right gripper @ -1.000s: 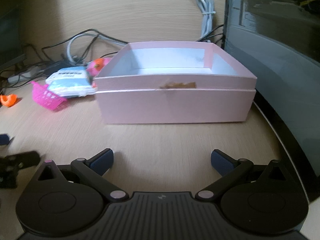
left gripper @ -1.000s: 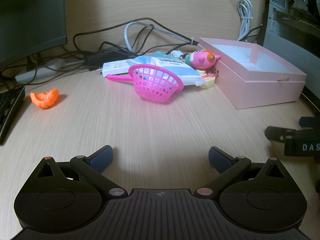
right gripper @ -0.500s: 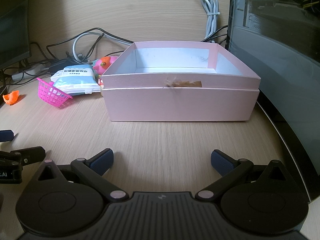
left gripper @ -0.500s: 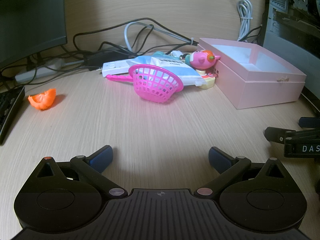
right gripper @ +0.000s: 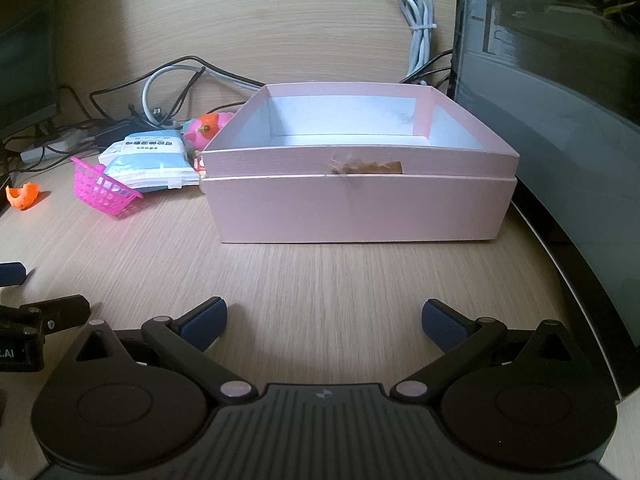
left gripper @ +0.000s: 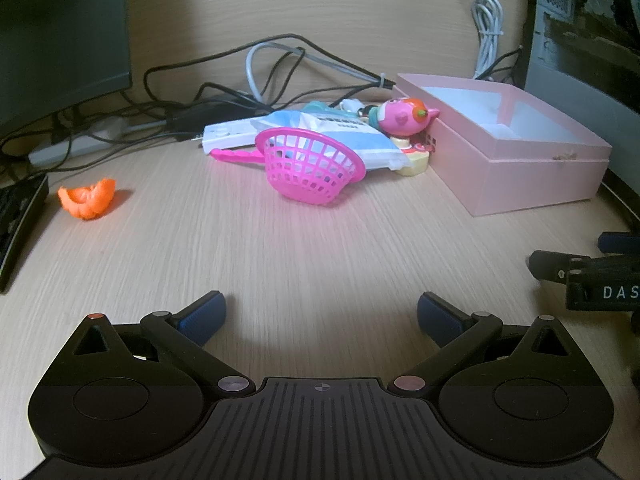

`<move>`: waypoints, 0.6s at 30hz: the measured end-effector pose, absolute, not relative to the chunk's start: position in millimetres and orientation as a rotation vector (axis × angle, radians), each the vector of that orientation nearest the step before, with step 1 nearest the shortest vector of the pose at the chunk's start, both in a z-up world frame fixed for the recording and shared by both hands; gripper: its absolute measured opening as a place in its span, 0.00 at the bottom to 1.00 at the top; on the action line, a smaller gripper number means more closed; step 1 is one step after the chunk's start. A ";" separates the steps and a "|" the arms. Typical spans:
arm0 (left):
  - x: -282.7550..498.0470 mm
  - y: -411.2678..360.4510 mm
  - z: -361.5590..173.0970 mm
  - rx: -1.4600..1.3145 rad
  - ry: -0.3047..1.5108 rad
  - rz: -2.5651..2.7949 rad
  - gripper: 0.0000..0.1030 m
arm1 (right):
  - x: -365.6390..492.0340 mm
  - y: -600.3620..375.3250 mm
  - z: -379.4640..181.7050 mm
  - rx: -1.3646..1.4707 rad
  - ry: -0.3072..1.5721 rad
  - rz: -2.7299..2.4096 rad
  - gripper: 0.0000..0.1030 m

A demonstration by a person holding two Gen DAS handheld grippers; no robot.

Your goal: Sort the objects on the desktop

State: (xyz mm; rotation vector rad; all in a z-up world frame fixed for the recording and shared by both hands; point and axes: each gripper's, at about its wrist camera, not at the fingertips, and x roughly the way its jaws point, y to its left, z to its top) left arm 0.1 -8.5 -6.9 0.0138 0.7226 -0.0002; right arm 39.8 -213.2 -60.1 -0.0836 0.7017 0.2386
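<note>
An open pale pink box stands on the wooden desk, with nothing visible inside. Left of it lie a tipped pink plastic basket, a blue and white tissue pack, a pink toy figure and a white flat device. An orange piece sits apart at the far left. My left gripper is open over bare desk. My right gripper is open too, in front of the box.
A monitor and a keyboard edge are at the left. Tangled cables and a power strip run along the back wall. A computer tower stands right of the box. The right gripper's body shows at the left view's right edge.
The right gripper has swung left and risen a little, so the box sits more central. The orange piece has shifted slightly in the left view. Both grippers stay open.
</note>
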 end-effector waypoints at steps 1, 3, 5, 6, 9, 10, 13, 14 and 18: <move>-0.8 -6.0 -5.6 0.015 0.725 -0.001 1.00 | 40.2 -212.6 -59.5 -0.083 0.710 0.236 1.00; 1.0 -4.2 -6.1 0.017 0.728 0.001 1.00 | 39.4 -212.2 -58.5 -0.084 0.726 0.236 1.00; -1.2 -6.5 -5.7 0.018 0.734 0.001 1.00 | 35.7 -211.6 -57.9 -0.088 0.733 0.243 1.00; -2.9 -8.5 -5.3 0.019 0.737 -0.001 1.00 | 33.3 -211.7 -58.0 -0.090 0.734 0.248 1.00; -1.5 -10.7 -5.8 0.019 0.739 -0.005 1.00 | 27.1 -211.9 -57.4 -0.099 0.738 0.268 1.00; -2.0 -10.9 -5.9 0.018 0.738 -0.005 1.00 | 25.9 -212.1 -57.2 -0.101 0.739 0.273 1.00; -2.0 -10.6 -6.0 0.015 0.738 -0.004 1.00 | 26.1 -211.1 -55.9 -0.108 0.749 0.278 1.00; -1.8 -10.9 -6.0 0.014 0.738 -0.003 1.00 | 27.7 -210.7 -55.2 -0.110 0.758 0.280 1.00; -1.1 -11.3 -5.6 0.015 0.740 -0.002 1.00 | 29.6 -211.1 -54.2 -0.110 0.771 0.286 1.00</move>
